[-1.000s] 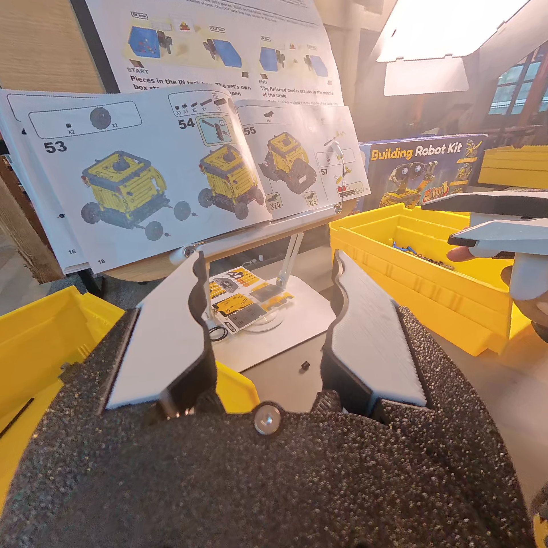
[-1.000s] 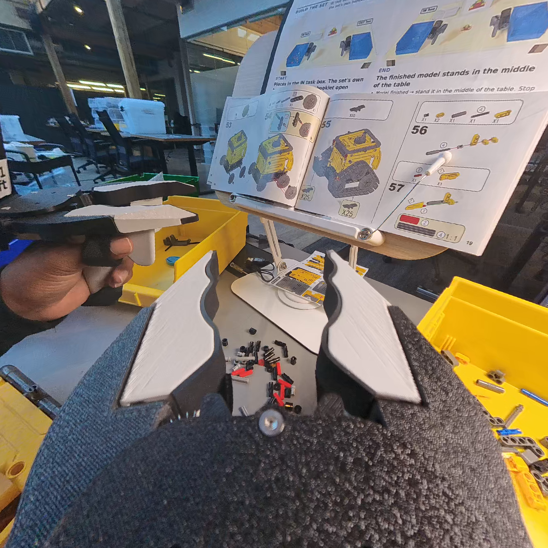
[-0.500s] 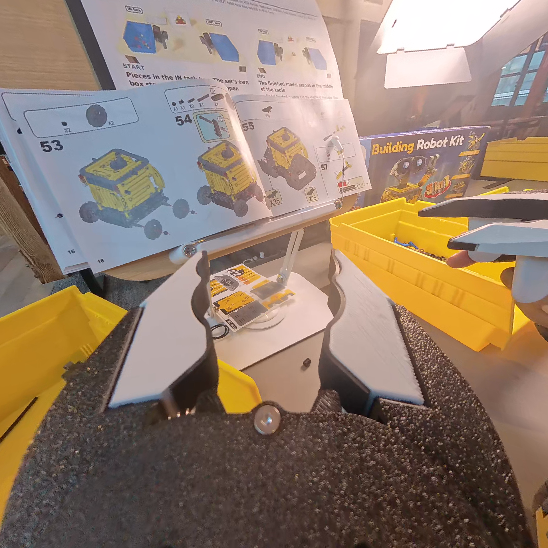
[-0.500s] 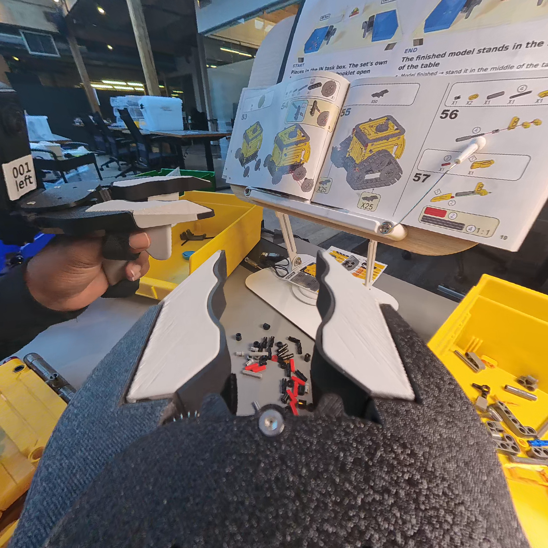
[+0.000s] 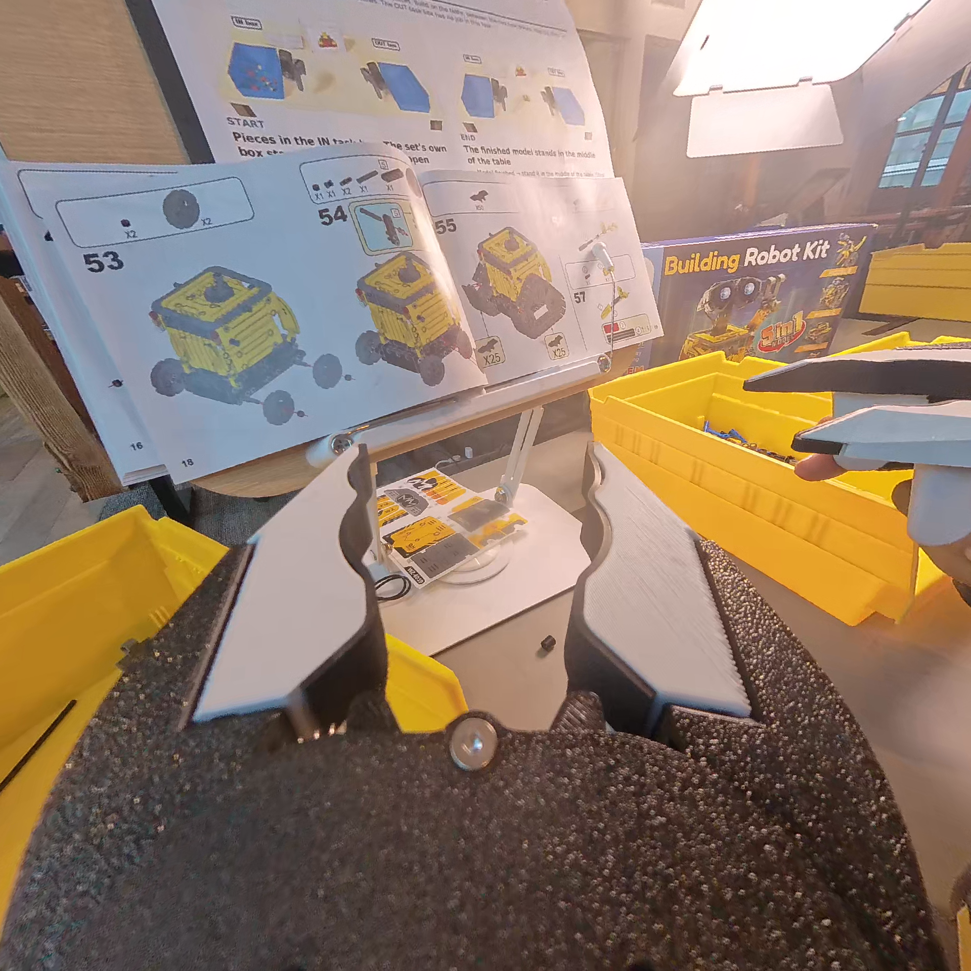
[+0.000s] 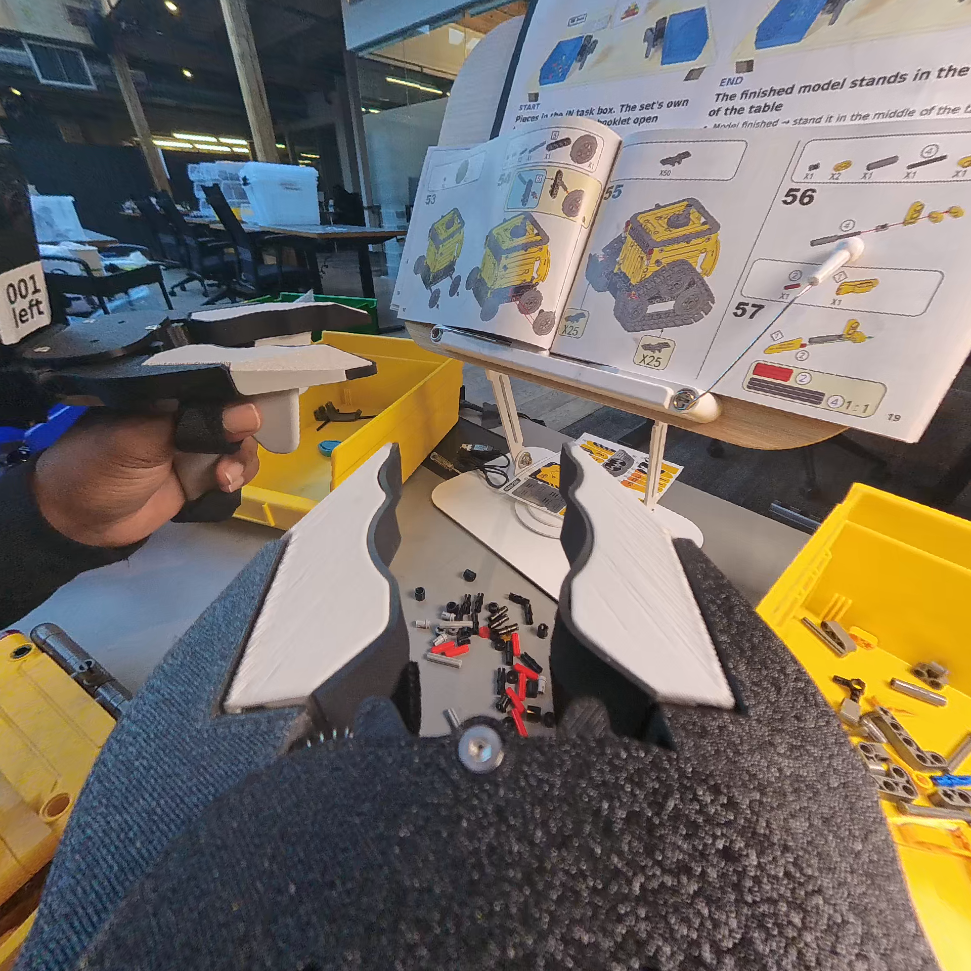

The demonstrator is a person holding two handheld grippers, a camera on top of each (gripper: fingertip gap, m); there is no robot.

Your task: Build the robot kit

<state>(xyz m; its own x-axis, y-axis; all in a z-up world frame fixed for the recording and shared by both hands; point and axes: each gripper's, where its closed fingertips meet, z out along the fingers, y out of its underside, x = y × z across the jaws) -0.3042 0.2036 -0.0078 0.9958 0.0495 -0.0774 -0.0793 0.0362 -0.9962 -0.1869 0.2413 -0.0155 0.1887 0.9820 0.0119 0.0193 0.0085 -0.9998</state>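
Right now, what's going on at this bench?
A person holds two handheld grippers, both open and empty. The right gripper hovers over a scatter of small black and red pins on the table. The left gripper hangs above the table facing an open instruction booklet on a stand. Yellow bins flank both sides.

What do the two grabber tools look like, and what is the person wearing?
Each gripper has two wide, pale grey ribbed fingers with wavy black inner edges, on a speckled black foam body with a silver screw. The left one has a grey trigger handle and a white label. The person wears a dark sleeve.
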